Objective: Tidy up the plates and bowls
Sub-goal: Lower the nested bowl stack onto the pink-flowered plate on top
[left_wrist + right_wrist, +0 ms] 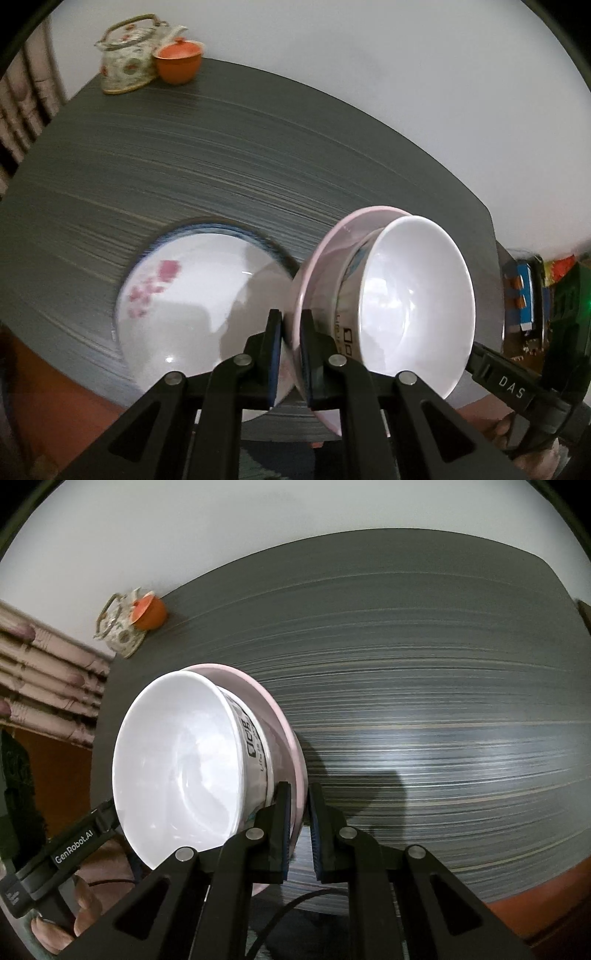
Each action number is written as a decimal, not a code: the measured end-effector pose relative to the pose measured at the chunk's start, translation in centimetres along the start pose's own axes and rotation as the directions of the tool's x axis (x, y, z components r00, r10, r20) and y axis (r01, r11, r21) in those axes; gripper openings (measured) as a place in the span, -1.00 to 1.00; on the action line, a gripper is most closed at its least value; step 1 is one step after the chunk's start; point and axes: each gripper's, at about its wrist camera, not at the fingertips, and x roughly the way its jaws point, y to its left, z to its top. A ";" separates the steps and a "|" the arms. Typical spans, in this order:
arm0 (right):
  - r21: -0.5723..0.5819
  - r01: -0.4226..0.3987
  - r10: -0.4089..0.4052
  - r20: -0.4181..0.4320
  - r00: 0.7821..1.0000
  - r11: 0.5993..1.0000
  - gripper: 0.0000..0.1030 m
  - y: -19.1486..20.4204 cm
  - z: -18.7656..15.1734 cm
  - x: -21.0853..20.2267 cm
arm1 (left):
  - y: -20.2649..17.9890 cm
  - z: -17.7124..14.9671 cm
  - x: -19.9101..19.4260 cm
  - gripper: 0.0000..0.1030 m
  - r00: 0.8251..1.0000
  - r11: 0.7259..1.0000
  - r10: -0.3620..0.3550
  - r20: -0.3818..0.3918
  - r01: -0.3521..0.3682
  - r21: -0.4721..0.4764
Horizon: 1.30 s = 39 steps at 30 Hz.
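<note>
Here, in the left wrist view, the left hand-held gripper (291, 354) pinches the pink plate (325, 258) carrying the white bowl (413, 302), just beside the floral plate (192, 295) on the tabletop (221, 147). In the right wrist view, the right hand-held gripper (298, 834) clamps the plate's opposite rim, angled steeply down (a two-handed carry, likely); next: set it level.

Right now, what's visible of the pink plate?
The shallow glossy pale pink plate, ceramic by its look, is clamped at opposite rim edges by the left gripper and the right gripper. It seems lifted clear of the dark grey streaked table, though blur makes that uncertain. A white bowl with black print on its side sits on it, upright relative to the plate. Its underside is hidden.
</note>
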 end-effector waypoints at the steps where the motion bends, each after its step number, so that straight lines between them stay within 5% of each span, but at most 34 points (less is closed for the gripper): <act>1: -0.010 -0.008 0.008 -0.005 1.000 1.000 -0.75 0.8 0.1 0.2 | 0.5 0.0 -0.3 -0.86 1.000 1.000 0.006 0.005 -0.006 -0.009; 20: -0.093 -0.058 0.048 -0.108 0.993 0.994 -0.75 7.8 -1.5 5.2 | 9.0 -0.7 -2.1 -0.86 0.997 0.988 0.074 0.005 -0.073 -0.134; 39: -0.126 -0.026 0.012 -0.105 0.994 0.992 -0.75 9.0 -2.1 6.6 | 10.7 -0.8 -1.2 -0.88 0.998 0.988 0.070 0.000 -0.069 -0.139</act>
